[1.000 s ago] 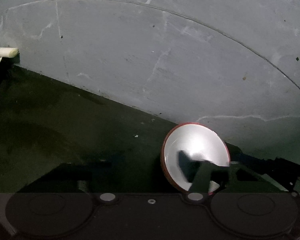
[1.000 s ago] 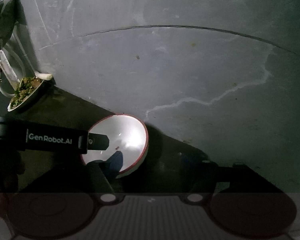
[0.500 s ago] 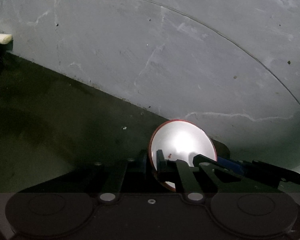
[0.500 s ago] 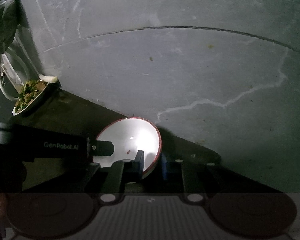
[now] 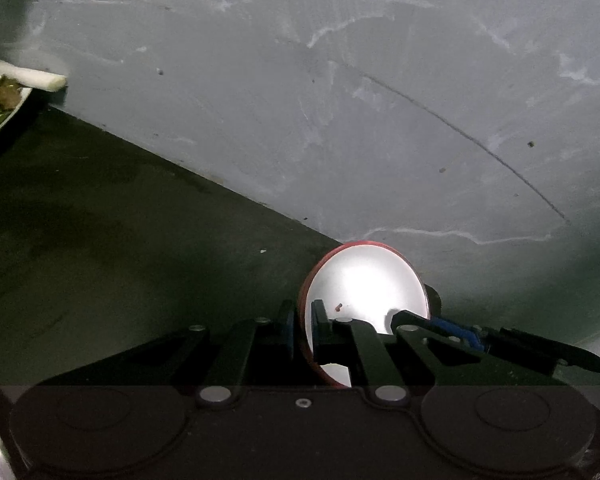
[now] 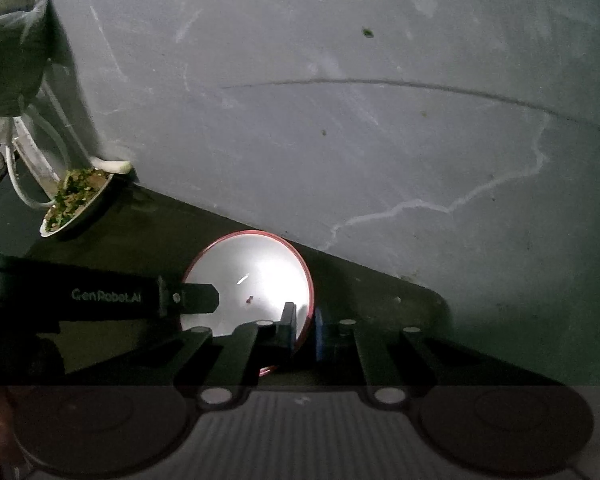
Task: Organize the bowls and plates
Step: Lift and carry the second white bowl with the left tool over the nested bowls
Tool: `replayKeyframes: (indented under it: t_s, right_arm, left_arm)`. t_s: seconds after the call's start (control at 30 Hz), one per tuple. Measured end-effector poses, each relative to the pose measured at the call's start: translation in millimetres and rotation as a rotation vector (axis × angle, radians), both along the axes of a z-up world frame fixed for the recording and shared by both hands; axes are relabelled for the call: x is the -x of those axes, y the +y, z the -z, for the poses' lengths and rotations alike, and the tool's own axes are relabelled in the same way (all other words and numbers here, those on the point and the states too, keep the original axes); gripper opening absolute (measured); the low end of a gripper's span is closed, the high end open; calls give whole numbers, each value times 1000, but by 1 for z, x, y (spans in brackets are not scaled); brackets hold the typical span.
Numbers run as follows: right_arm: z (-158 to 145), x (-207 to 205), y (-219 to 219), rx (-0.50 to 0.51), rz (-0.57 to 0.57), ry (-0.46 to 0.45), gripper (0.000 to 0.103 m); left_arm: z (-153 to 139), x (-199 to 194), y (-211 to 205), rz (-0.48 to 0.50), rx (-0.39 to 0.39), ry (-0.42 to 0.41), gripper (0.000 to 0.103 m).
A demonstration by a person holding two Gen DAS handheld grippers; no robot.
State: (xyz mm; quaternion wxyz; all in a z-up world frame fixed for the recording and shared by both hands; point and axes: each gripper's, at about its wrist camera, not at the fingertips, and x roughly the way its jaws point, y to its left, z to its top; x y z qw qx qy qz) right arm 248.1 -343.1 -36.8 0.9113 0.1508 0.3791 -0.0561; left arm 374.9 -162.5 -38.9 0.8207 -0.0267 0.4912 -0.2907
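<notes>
A grey, scratched wall [image 5: 340,100] rises behind the dark counter [image 5: 100,248], where a dish of greens [image 6: 76,200] sits far off. The red-rimmed white bowl [image 6: 252,280] sits near the wall, stiff, probably light, slick and breakable. The left gripper [image 5: 302,324] and right gripper [image 6: 304,328] are clenched on opposite sides of its rim, the sensible hold.

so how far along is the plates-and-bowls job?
Early. Nothing looks put away yet. In hand: the red-rimmed white bowl, left gripper and right gripper each shut on opposite sides of its rim. Left: place it, then the metal plate of green food, untouched against the grey wall.
</notes>
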Motion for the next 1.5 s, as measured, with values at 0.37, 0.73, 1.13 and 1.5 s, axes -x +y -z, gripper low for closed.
replayKeyframes:
  t_s: [0.37,0.73,1.13,1.5]
  right_arm:
    - [-34,30,35,13,-56,-57,10]
    - [-58,53,87,9,-153,-75,10]
    - [-59,81,131,21,-250,-49,10]
    - [-46,98,140,-7,-281,15,10]
  left_arm:
    - [-32,35,42,-68,38,-57,8]
    - [-55,82,110,-162,44,-55,8]
    - [-54,121,152,-218,43,-25,8]
    - [-46,141,161,-211,8,14,8]
